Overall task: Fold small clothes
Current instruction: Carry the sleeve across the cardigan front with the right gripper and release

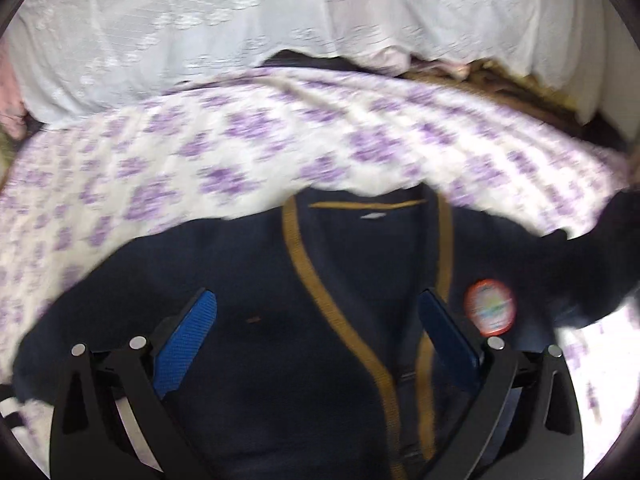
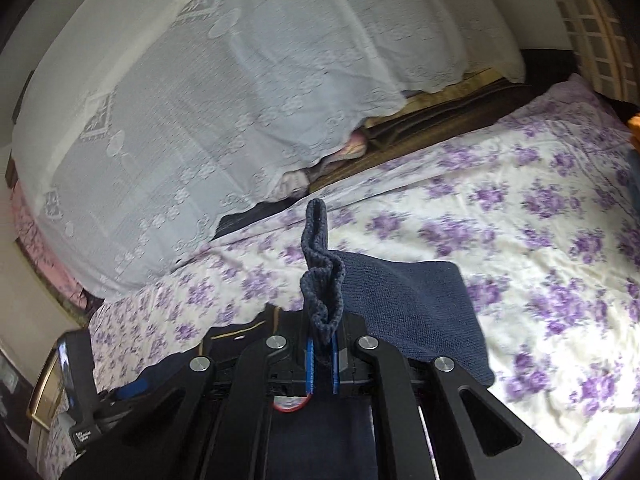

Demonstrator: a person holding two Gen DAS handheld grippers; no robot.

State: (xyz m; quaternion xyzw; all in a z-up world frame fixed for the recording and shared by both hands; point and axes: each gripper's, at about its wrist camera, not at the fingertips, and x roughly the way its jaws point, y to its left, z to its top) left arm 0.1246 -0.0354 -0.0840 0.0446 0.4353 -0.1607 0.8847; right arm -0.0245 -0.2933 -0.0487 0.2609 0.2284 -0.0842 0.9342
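A navy cardigan (image 1: pixel 256 280) lies front-up on the bed (image 1: pixel 200 168), which wears a white sheet with purple flowers. The left wrist view alone shows its front: tan trim (image 1: pixel 320 292) runs down the V-neck from 12 o'clock toward 6, and a round red-rimmed badge (image 1: pixel 490 307) sits on the chest at about 3 o'clock. In that view the left gripper (image 1: pixel 316 332) hangs over the chest with its blue pads (image 1: pixel 188 344) spread wide, nothing between them. One sleeve (image 1: pixel 600 256) reaches off toward 3 o'clock, blurred.

The right wrist view shows what the left cannot: the right gripper (image 2: pixel 322 356) is closed to a narrow gap on a bunched fold of the navy knit, which stands up toward 12 o'clock from between its blue pads (image 2: pixel 310 364). A flat stretch of the same knit spreads toward 3 o'clock on the sheet. The badge's red rim peeks out just under the pads at 6 o'clock. The left gripper's body appears at 8 o'clock.

Both views show a white lace cloth (image 2: pixel 200 100) draped along the bed's far side.
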